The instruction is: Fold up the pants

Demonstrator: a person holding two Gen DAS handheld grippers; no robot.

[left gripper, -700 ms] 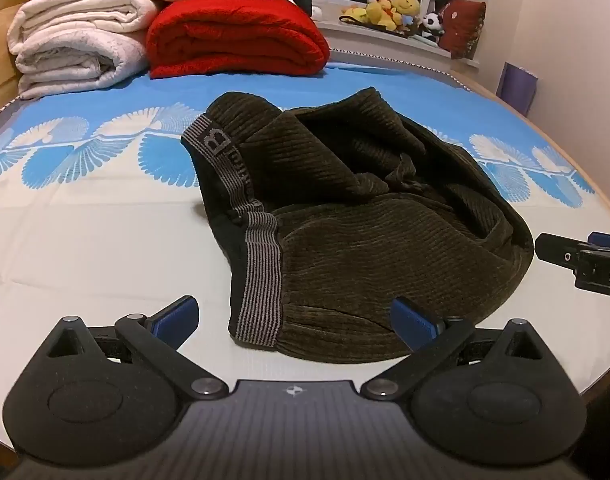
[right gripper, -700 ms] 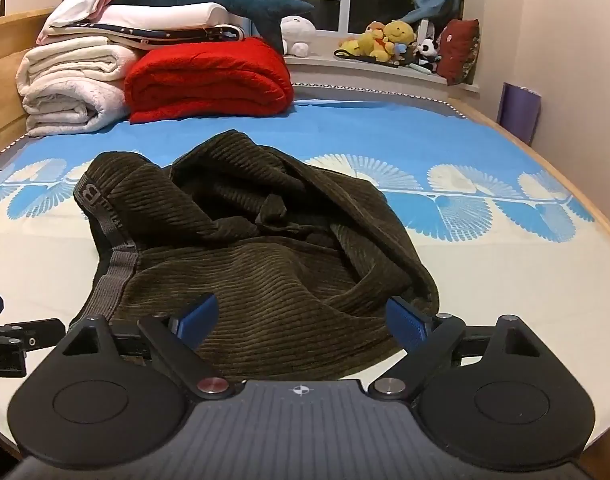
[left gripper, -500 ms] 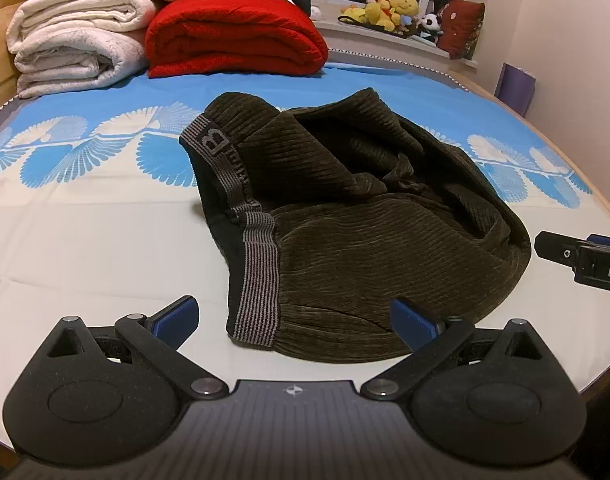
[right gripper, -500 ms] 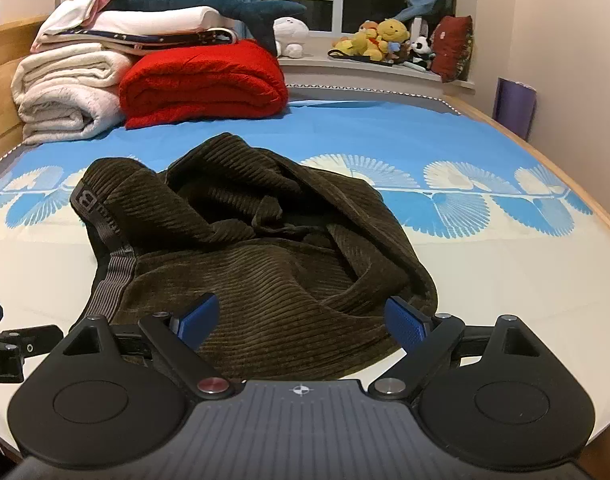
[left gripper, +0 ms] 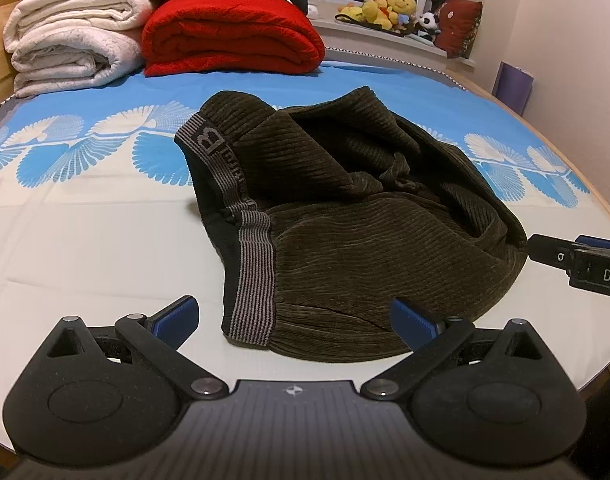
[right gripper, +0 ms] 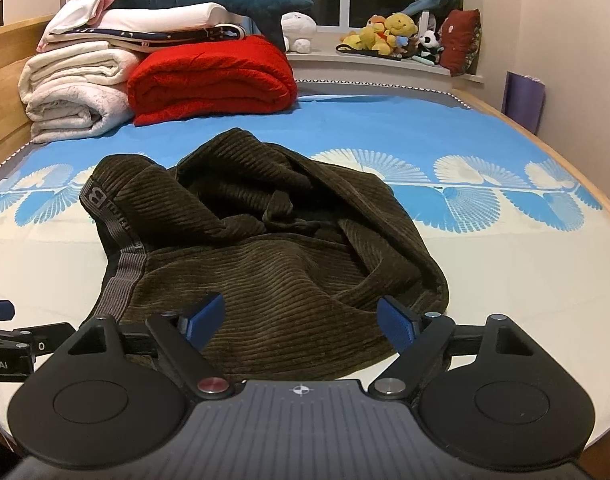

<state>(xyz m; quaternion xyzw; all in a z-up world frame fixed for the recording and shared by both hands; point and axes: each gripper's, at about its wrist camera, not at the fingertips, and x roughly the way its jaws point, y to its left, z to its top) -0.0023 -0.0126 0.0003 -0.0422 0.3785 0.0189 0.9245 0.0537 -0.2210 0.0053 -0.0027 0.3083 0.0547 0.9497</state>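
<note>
1 blue-patterned bed point(left gripper: 85, 240), blankets point(right gripper: 209, 76) stacked.

Both wrist views look low across the bed point(left gripper: 85, 240), sharing the pants point(left gripper: 365, 232).

warm dim indoor light, soft shadows, sharp focus, strong fisheye edge curvature.

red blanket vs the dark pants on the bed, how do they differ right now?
The red blanket is folded into a neat stack; the pants lie in a crumpled heap. The blanket sits at the far end beside white bedding; the pants lie nearest both claws. The blanket is plain; the pants are ribbed, with a striped waistband. Both rest on the bed.
</note>
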